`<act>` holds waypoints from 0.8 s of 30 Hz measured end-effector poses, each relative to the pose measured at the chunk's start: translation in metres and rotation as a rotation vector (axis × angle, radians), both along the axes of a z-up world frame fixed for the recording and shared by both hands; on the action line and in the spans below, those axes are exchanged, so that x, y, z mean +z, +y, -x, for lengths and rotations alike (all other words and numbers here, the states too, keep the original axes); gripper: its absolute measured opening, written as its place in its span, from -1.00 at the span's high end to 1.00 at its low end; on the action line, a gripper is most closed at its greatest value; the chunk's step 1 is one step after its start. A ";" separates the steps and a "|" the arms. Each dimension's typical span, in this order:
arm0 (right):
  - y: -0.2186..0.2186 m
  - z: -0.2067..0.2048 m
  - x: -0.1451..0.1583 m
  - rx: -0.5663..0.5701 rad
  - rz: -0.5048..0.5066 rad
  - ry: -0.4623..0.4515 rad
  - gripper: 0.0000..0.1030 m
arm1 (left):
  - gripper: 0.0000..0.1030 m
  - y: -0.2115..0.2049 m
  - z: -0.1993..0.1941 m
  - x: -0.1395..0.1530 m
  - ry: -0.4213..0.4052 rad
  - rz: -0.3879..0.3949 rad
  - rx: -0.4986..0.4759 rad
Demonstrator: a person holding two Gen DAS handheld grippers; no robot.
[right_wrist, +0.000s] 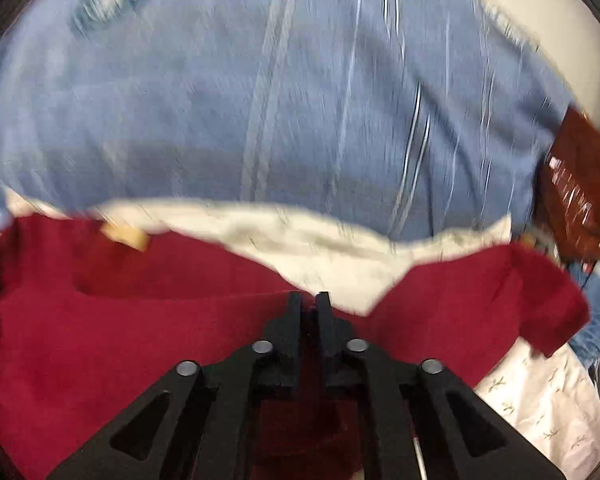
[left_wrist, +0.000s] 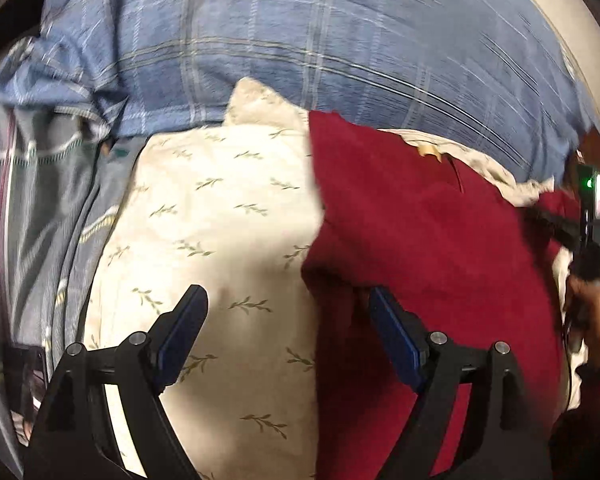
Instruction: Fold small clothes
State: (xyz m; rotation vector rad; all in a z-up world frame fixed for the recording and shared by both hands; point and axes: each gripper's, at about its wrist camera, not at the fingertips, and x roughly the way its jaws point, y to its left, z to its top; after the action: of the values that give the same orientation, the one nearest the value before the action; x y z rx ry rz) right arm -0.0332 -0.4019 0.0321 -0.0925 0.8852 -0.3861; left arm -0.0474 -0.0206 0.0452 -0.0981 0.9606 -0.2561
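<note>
Two grippers at work on one red garment (left_wrist: 420, 220), which lies on a cream leaf-print sheet (left_wrist: 212, 216) in front of blue plaid bedding (left_wrist: 300, 52). Right gripper (right_wrist: 310, 300) is clenched on the garment's upper edge, probably to carry a fold. Left gripper (left_wrist: 288, 300) hangs spread wide, straddling the garment's left border, apparently lining up a matching pinch.

Both tongs, left tongs (left_wrist: 288, 300) and right tongs (right_wrist: 310, 300), are showing black angular frames with round silver screws; blue pads (left_wrist: 180, 336) are lining the left fingers.
</note>
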 end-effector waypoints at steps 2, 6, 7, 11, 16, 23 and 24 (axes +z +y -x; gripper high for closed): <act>0.003 0.009 0.012 0.014 -0.085 -0.051 0.58 | -0.61 0.003 -0.002 -0.003 0.013 -0.009 0.022; 0.056 0.015 0.042 0.313 -0.319 -0.179 -0.46 | -0.61 -0.004 -0.008 -0.014 0.038 -0.055 0.030; 0.080 0.006 0.043 0.428 -0.376 -0.150 -0.43 | -0.61 -0.006 -0.009 -0.017 0.047 -0.066 0.033; 0.165 -0.029 0.031 0.672 -0.359 -0.072 -0.17 | -0.61 -0.005 -0.016 -0.027 0.066 -0.107 0.055; 0.198 -0.076 -0.006 0.768 -0.354 0.061 0.24 | -0.61 0.005 -0.018 -0.029 0.075 -0.077 0.072; 0.200 -0.088 -0.013 0.790 -0.477 0.117 0.15 | -0.61 0.011 -0.018 -0.029 0.079 -0.065 0.099; 0.200 -0.084 -0.007 0.792 -0.459 0.100 0.15 | -0.61 0.012 -0.019 -0.030 0.079 -0.063 0.101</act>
State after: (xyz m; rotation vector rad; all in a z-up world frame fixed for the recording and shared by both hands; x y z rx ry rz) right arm 0.0507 -0.2020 0.0248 -0.0325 0.9424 0.5638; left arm -0.0286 -0.0086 0.0153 -0.0993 1.0383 -0.1293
